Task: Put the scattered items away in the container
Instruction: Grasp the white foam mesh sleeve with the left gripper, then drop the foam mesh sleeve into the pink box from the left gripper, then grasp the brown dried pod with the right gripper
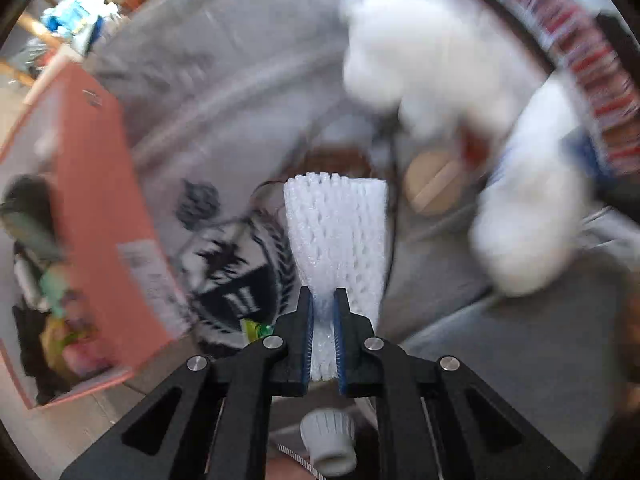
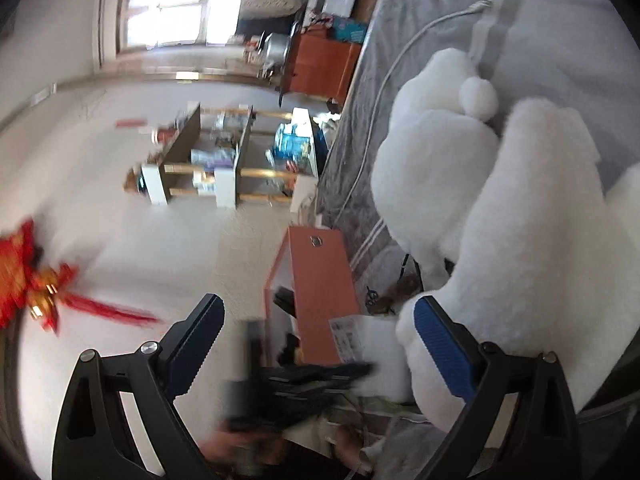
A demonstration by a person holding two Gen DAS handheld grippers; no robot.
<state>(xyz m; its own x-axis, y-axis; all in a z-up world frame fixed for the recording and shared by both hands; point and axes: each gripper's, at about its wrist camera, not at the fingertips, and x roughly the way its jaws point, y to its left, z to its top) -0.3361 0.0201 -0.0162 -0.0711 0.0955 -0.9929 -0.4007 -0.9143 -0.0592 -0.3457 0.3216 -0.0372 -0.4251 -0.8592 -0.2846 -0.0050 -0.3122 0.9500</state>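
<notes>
My left gripper (image 1: 323, 300) is shut on a white foam net sleeve (image 1: 338, 232) and holds it above the grey bed. The orange container box (image 1: 100, 216) stands to its left, open, with several items inside. A white plush toy (image 1: 432, 64) lies on the bed to the upper right. A round wooden piece (image 1: 434, 182) lies under the plush. My right gripper (image 2: 316, 320) is open and empty; its right finger (image 2: 444, 352) is beside the white plush (image 2: 520, 248). The orange box (image 2: 320, 292) shows ahead of it, and the other gripper, blurred, passes below it.
A grey bed sheet (image 1: 240, 60) with a printed dark crest (image 1: 236, 280) lies under the items. A white cable (image 2: 384, 92) runs across the bed. A wooden shelf unit (image 2: 224, 160) stands against the white wall. A red ornament (image 2: 28, 280) hangs at the left.
</notes>
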